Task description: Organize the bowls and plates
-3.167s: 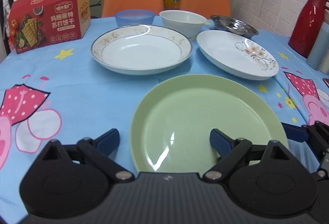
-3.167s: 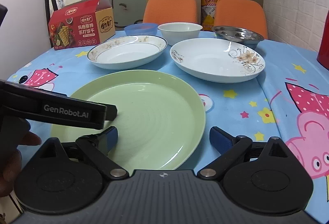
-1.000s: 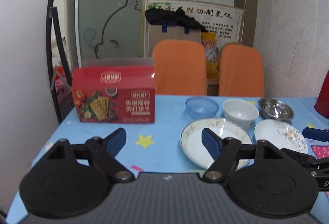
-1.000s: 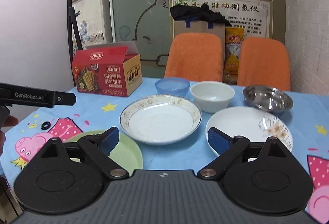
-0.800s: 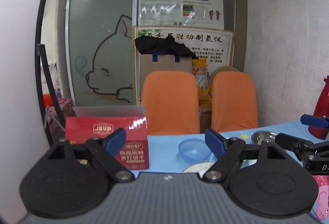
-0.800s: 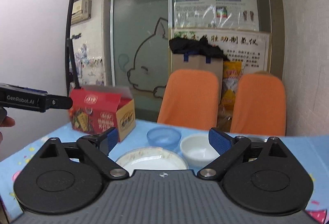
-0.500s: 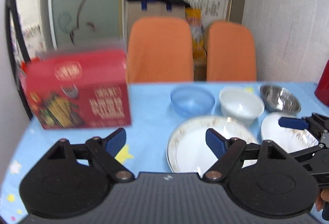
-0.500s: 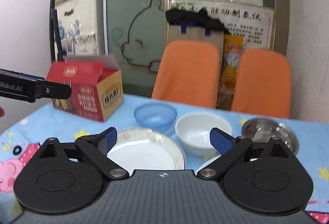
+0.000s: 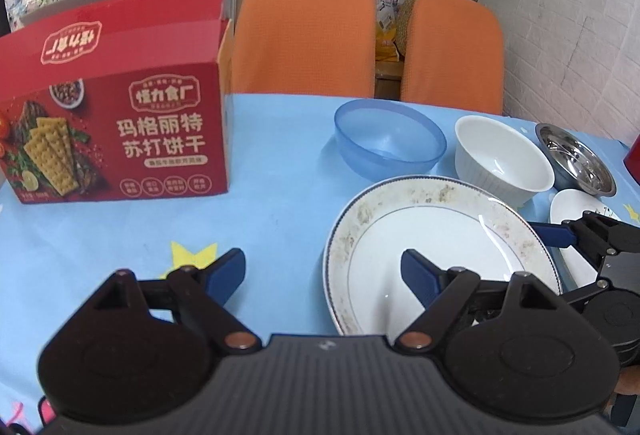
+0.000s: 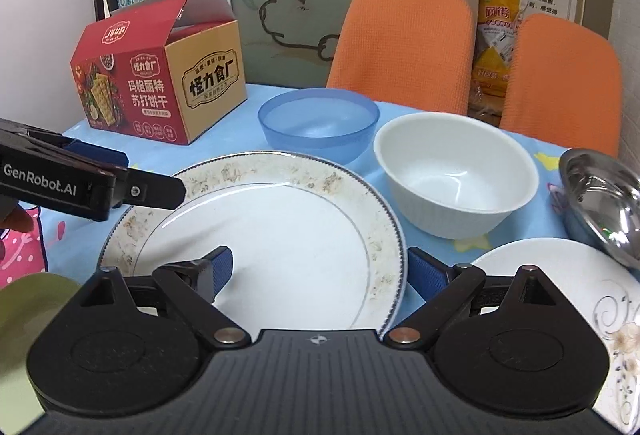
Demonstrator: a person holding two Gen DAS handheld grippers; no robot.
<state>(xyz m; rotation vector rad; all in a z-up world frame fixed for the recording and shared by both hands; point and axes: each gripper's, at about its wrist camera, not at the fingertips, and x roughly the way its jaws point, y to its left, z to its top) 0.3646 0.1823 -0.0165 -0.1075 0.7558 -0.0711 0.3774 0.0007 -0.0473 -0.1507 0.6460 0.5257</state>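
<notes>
Both grippers hover low over the gold-rimmed plate (image 10: 276, 235), taken here as landmark; it lies flat on the blue cartoon-print surface (image 9: 272, 195), nothing stacked in it. Right gripper (image 10: 316, 271) spread wide, empty, one of its fingers (image 10: 218, 269) over the plate's well, the other past its right rim, so the rim sits between them, likely lining up an edge grasp. Left gripper (image 9: 322, 275) also spread and empty, straddling the plate's left rim; contact with the plate cannot be told for either. Behind the plate: blue bowl (image 10: 318, 123), and to its right the white bowl (image 10: 456, 171), each standing alone, mouths up, so they would nest easily. Steel dish (image 10: 604, 199) further right of the plate, its edge overlapping the floral plate (image 10: 560, 275), which lies just beside the landmark's right rim. Green plate (image 10: 28, 299) near-left, mostly cut off. Red cracker box (image 9: 116, 127) well left of the plate, flap up; possibly the stowing place, uncertain. Sorting looks barely begun
</notes>
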